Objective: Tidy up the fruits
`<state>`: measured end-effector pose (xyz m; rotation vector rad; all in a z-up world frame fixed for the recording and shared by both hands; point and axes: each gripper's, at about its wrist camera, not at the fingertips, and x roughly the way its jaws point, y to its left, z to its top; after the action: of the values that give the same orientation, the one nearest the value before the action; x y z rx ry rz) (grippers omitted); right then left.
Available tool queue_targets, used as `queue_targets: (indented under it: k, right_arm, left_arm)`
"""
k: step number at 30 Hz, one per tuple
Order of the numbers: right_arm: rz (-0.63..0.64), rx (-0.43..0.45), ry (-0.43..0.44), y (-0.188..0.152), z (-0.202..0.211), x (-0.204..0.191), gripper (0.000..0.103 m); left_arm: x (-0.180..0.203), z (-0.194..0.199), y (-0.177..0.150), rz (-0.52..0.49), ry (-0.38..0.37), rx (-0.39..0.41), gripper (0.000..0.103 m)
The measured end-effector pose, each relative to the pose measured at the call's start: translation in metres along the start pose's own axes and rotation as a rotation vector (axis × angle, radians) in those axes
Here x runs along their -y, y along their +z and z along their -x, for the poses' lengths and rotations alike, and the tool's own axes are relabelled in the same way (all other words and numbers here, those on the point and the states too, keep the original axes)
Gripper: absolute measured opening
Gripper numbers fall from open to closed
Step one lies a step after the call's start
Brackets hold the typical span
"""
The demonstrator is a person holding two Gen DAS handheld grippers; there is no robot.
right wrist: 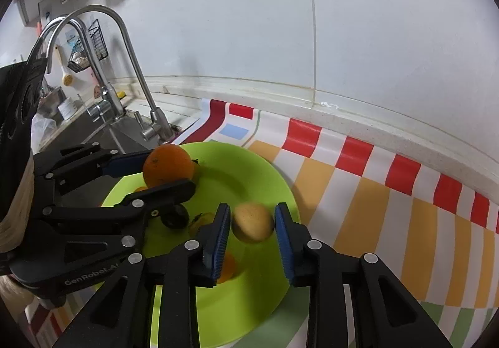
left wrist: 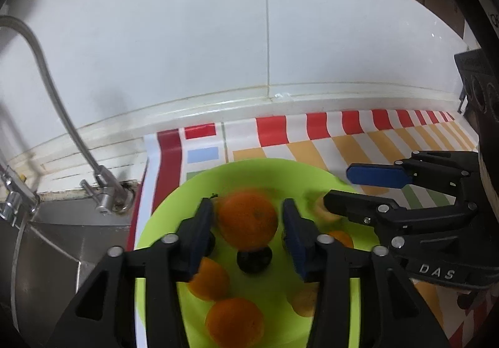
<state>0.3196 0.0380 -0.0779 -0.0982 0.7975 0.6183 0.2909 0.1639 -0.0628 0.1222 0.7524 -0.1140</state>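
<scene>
Right of the green plate the checkered mat lies bare toward the frame's right edge; faucets and sink crowd the left.

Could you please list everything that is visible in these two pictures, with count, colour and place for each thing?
oranges: at least four, orange, over or on the plate; one between the left fingers
yellowish fruit: one, tan-yellow, between the right fingers; a second may lie beside it
dark fruit: one, black, middle of plate
plate: one, lime green, on the cloth
cloth: one, red, orange, white checks, on the counter
faucets: two, silver, by the sink
sink: one, steel, left
left hand-held gripper: black, blue pads
right hand-held gripper: black, blue pads
</scene>
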Motion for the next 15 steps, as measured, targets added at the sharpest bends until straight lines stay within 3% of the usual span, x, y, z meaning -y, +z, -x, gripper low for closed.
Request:
queue_targets:
  k: [7, 12, 15]
  right_arm:
    - [-0.015, 0.040, -0.030, -0.005, 0.026, 0.000, 0.037]
    - [-0.013, 0.112, -0.082, -0.013, 0.066, -0.005, 0.037]
    - [-0.034, 0.156, -0.099, -0.021, 0.097, -0.007, 0.043]
  left_arm:
    - [0.008, 0.042, -0.003, 0.022, 0.111, 0.068, 0.054]
    - [0.013, 0.075, -0.007, 0.112, 0.123, 0.081, 0.057]
    - [0.026, 0.098, -0.014, 0.128, 0.115, 0.100, 0.060]
